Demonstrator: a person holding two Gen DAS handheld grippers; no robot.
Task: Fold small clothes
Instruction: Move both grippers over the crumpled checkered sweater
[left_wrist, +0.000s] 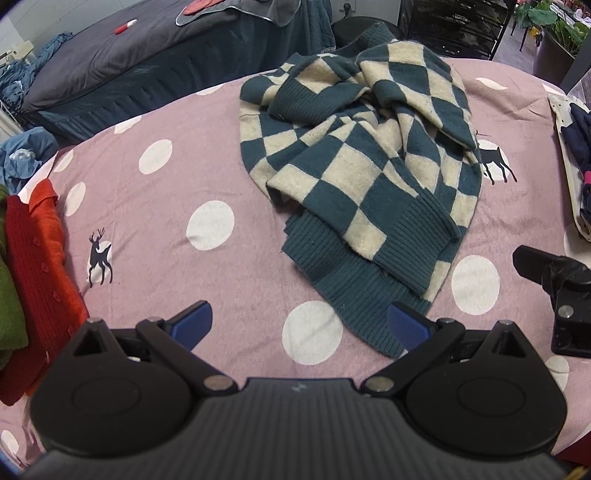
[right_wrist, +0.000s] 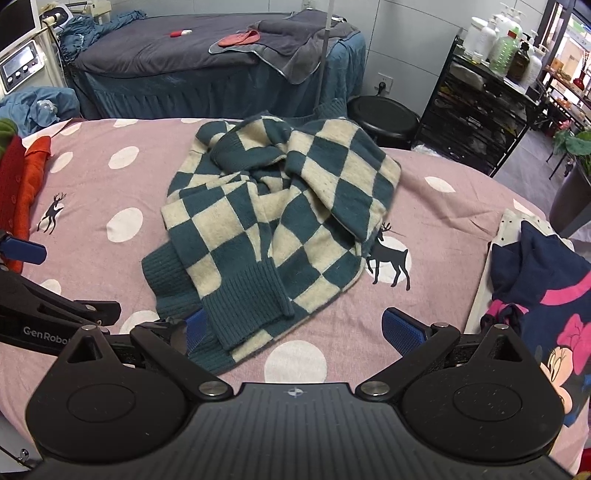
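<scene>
A crumpled teal-and-cream checked sweater is spread in a loose heap on the middle of a pink bedsheet printed with white dots and small dark deer. The left gripper is held low over the sheet with its jaws spread wide and nothing gripped; its right blue pad is seen just at the ribbed hem of the sweater. The right gripper is likewise wide open and empty, its left pad lying against the ribbed hem. On the arm of the left gripper, in the right wrist view, the partly cut-off lettering "GenRobo" can be read. A folded red garment is seen at the sheet's left edge, and a navy garment with a cartoon mouse print at its right edge.
</scene>
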